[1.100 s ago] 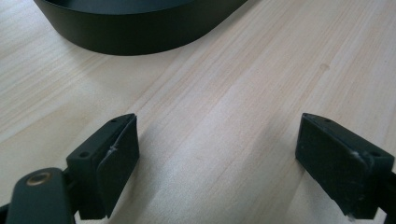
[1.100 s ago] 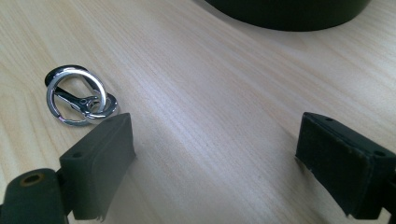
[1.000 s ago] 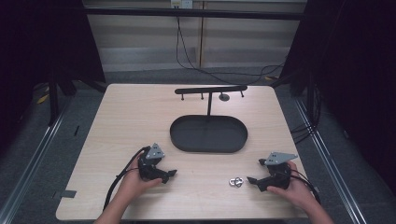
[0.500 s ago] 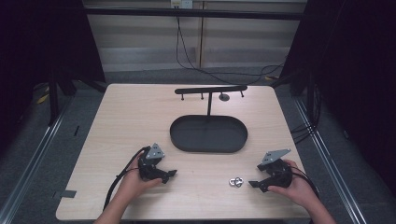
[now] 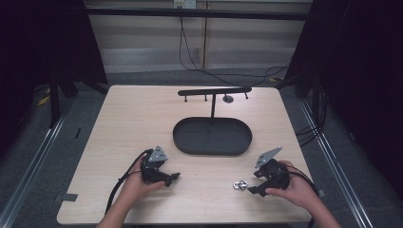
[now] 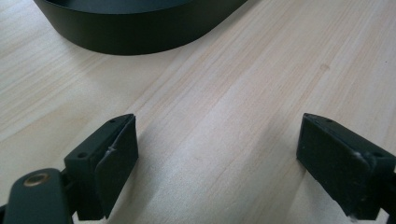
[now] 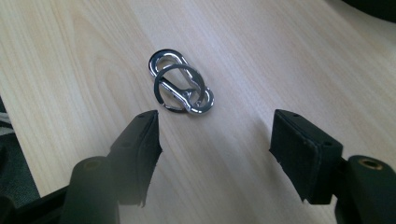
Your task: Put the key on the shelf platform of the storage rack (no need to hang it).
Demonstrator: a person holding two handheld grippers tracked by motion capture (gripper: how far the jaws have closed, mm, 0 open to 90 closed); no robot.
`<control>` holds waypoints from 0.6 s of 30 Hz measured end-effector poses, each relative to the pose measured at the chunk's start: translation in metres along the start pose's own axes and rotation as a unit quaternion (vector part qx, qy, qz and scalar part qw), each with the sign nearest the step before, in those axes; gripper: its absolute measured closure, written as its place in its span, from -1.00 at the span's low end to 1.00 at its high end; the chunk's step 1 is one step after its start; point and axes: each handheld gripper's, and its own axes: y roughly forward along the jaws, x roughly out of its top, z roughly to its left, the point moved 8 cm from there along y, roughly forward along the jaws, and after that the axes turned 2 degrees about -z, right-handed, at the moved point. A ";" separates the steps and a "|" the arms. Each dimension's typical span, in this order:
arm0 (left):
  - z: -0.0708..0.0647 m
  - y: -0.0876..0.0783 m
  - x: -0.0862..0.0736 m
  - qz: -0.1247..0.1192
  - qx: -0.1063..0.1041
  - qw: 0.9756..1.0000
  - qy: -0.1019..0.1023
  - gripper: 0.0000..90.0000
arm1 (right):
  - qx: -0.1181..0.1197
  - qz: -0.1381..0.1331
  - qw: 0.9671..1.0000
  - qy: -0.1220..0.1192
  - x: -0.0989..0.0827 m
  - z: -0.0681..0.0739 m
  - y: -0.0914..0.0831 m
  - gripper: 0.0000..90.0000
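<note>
The carabiner clip lies on the bench, at 12 o'clock just beyond my right gripper. Its jaws have just been closing, nothing between them. My left gripper gapes empty.

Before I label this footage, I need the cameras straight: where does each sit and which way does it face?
High view: above the near edge, facing forward and down on the pale wooden table; both forearms and hands show.
Left gripper view: on the left claw, facing the black oval tray.
Right gripper view: on the right claw, facing the silver metal carabiner with ring.
Shared: high and left views both show the tray.
</note>
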 end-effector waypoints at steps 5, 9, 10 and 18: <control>0.000 0.000 0.000 0.000 0.000 1.000 0.000 -0.72 | 0.003 0.017 1.000 -0.001 0.009 0.004 0.001 -0.23; 0.000 0.000 0.000 0.000 0.000 1.000 0.000 -0.72 | 0.005 0.026 1.000 -0.007 0.015 0.008 0.004 -0.21; 0.000 0.000 0.000 0.000 0.000 1.000 0.000 -0.72 | 0.006 0.030 0.999 -0.011 0.017 0.010 0.005 -0.21; 0.000 0.000 0.000 0.000 0.000 1.000 0.000 -0.72 | 0.016 0.055 0.998 -0.039 0.028 0.018 0.016 -0.15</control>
